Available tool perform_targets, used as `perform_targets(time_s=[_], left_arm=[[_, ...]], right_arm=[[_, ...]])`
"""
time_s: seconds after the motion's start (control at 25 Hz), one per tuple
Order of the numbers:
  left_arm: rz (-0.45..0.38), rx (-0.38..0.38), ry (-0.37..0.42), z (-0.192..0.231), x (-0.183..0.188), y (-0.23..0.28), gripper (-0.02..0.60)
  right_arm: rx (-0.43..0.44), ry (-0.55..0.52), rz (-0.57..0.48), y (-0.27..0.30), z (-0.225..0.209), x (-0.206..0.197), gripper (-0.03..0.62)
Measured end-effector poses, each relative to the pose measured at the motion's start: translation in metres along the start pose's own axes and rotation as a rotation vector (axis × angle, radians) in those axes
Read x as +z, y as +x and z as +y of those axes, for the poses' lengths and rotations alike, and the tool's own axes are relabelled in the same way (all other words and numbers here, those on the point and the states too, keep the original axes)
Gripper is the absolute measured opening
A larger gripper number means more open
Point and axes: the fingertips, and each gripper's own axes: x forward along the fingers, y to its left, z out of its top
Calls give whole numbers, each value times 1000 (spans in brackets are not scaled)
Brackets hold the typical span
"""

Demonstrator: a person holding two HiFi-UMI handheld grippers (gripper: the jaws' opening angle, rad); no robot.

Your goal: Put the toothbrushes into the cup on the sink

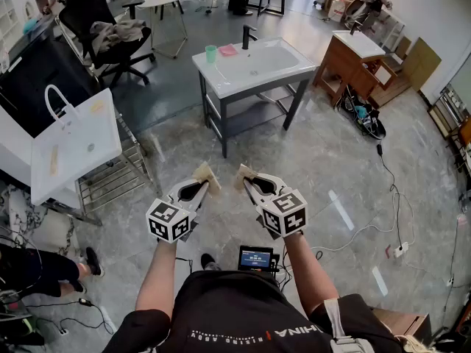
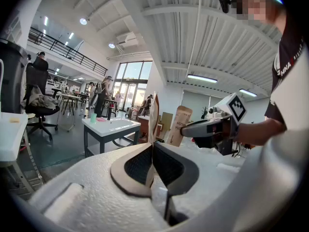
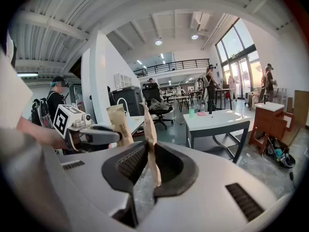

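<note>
Ahead, bare floor separates the person from the sink (image 1: 221,79), where the cup (image 1: 211,54) stands beside a pink pad (image 1: 228,50). A white table (image 1: 73,149) sits left. The left gripper (image 1: 200,187) pinches a packet (image 1: 207,175), and the right gripper (image 1: 250,183) a second packet (image 1: 241,175), both well short of the cup.

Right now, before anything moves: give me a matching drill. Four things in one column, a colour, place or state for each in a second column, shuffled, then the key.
Things:
1. cup
2. faucet
3. left gripper
4. cabinet

Colour, place or state:
A. brown wood, right of the sink
B. fingers shut on a paper packet
C. green
D. black

Pairs: 1-C, 2-D, 3-B, 4-A
</note>
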Motion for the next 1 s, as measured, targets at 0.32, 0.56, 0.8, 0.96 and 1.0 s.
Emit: perform_targets(time_s=[0.32,0.56,0.8,0.96,1.0], left_arm=[[2,2,8,-3,0,-4,14],[11,9,10,-3,-4,-5,14],[15,9,2,2,-7,-6,14],[18,11,-1,2,-11,-4,15],[19,11,-1,1,-12,-3,15]], right_arm=[[5,7,1,-3,1,-2,60],[16,27,-11,-3,2,-1,60],[28,40,-11,1,4,-3,60],[32,48,-12,0,3,-5,60],[32,50,-13,-1,2,-6,60]])
